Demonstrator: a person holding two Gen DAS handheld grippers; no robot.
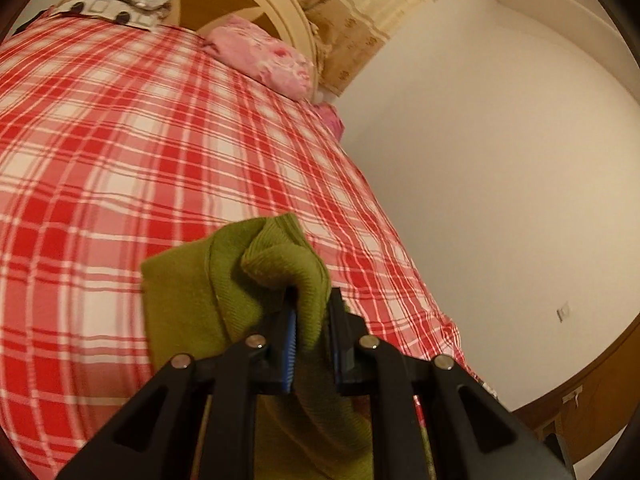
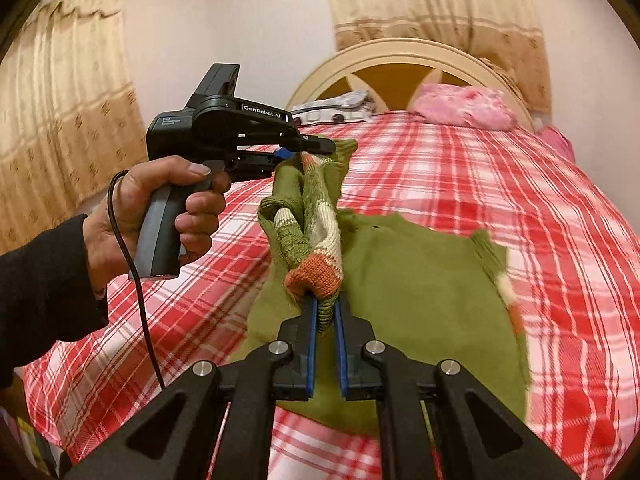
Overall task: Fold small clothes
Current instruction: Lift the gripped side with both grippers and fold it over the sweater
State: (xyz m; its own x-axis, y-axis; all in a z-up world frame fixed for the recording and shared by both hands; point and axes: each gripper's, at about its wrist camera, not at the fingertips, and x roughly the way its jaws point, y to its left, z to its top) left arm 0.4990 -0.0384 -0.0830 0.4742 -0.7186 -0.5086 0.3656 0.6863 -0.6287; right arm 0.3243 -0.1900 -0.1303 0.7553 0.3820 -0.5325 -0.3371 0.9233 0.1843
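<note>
A small green knit sweater (image 2: pixel 420 280) with orange and cream stripes hangs lifted above the red plaid bed (image 2: pixel 520 184). My right gripper (image 2: pixel 326 312) is shut on a striped edge of the sweater. My left gripper (image 1: pixel 312 312) is shut on a green ribbed edge of the sweater (image 1: pixel 224 280). In the right wrist view the left gripper (image 2: pixel 312 148) is held by a hand at the left and pinches the sweater's upper end. The lower body of the sweater drapes down toward the bed.
A pink pillow (image 2: pixel 464 110) and a grey-white folded cloth (image 2: pixel 340 106) lie at the cream headboard (image 2: pixel 400 52). Beige curtains (image 2: pixel 68 112) hang behind. A white wall (image 1: pixel 500 160) runs along the bed's right side.
</note>
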